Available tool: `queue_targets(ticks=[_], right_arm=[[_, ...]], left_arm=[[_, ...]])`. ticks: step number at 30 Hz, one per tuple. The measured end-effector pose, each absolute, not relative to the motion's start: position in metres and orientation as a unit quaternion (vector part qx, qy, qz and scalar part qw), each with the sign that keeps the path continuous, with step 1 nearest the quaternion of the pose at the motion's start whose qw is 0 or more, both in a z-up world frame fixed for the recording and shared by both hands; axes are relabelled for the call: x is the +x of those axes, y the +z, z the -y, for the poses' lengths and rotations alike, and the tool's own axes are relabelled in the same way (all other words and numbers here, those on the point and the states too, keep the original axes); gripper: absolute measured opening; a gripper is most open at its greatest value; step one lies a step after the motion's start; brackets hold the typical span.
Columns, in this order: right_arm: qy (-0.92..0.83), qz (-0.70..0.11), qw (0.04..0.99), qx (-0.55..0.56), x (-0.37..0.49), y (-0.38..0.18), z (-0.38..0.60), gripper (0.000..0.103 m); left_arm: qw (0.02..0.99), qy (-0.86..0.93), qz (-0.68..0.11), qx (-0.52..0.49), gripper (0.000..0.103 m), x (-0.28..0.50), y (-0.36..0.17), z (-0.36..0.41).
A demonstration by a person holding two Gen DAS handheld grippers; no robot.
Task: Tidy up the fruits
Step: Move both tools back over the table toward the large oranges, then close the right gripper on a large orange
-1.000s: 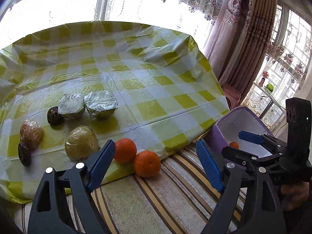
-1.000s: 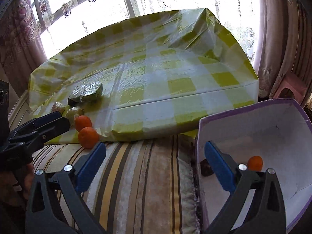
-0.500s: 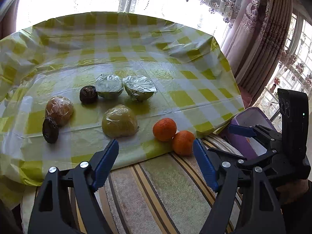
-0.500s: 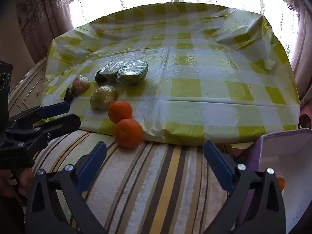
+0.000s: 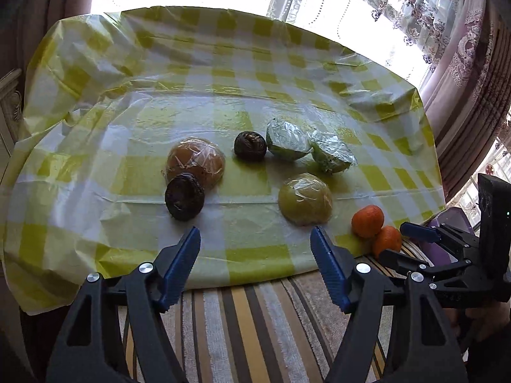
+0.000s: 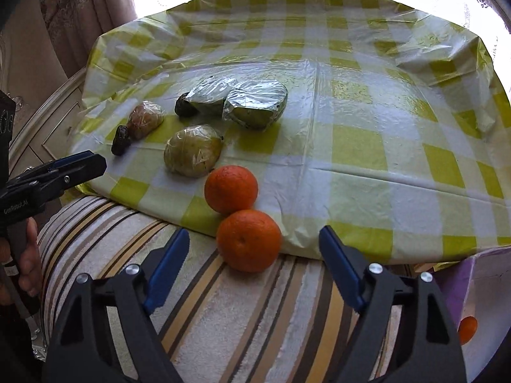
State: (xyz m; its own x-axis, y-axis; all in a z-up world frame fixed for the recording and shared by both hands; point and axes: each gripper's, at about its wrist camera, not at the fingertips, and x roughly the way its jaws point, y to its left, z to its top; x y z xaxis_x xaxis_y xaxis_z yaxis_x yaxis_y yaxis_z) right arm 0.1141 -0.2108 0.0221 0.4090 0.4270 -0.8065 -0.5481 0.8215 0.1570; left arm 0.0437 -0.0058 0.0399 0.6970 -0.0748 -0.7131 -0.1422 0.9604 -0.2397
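Both jaw pairs spread, holding nothing. Right gripper [image 6: 254, 244] sits just short of near orange [image 6: 248, 240], which touches second orange [image 6: 231, 189] at cloth [image 6: 351, 146] edge; left gripper [image 5: 255, 242] faces wrapped fruit [image 5: 305, 199]

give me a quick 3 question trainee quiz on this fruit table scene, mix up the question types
1. True or false: the right gripper is shut on an orange.
2. How many oranges lie loose at the near edge of the checked cloth? A) one B) two C) four
3. Fill in: the green fruit halves are covered in clear ____.

Key
1. False: it is open, with the near orange ahead of its fingers.
2. B; the far orange touches the near one.
3. Plastic wrap.
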Motion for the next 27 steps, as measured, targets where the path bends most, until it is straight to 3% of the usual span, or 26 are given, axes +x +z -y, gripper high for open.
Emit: queue_targets(ticks=[4,13,16,22,27], right_arm=[[0.286,-0.465,0.835,-0.061,0.117,0.018,0.21,0.072],[0.287,-0.467,0.835,-0.056,0.12,0.015,0.208,0.065],[0.285,-0.467,0.835,-0.056,0.12,0.014,0.208,0.064],[0.283,-0.466,0.836,-0.055,0.121,0.014,0.209,0.06],[0.293,-0.466,0.833,-0.057,0.119,0.014,0.208,0.048]], left_arm=[[0.906,0.05,-0.391,-0.157,0.065,0.046,0.036,-0.016],[0.895,0.066,-0.402,-0.182,0.064,0.066,0.027,-0.045],[0.888,0.058,-0.408,-0.201,0.058,0.074,0.021,-0.054],[0.882,0.05,-0.415,-0.22,0.056,0.084,0.014,-0.062],[0.88,0.052,-0.419,-0.217,0.041,0.088,0.012,-0.063]])
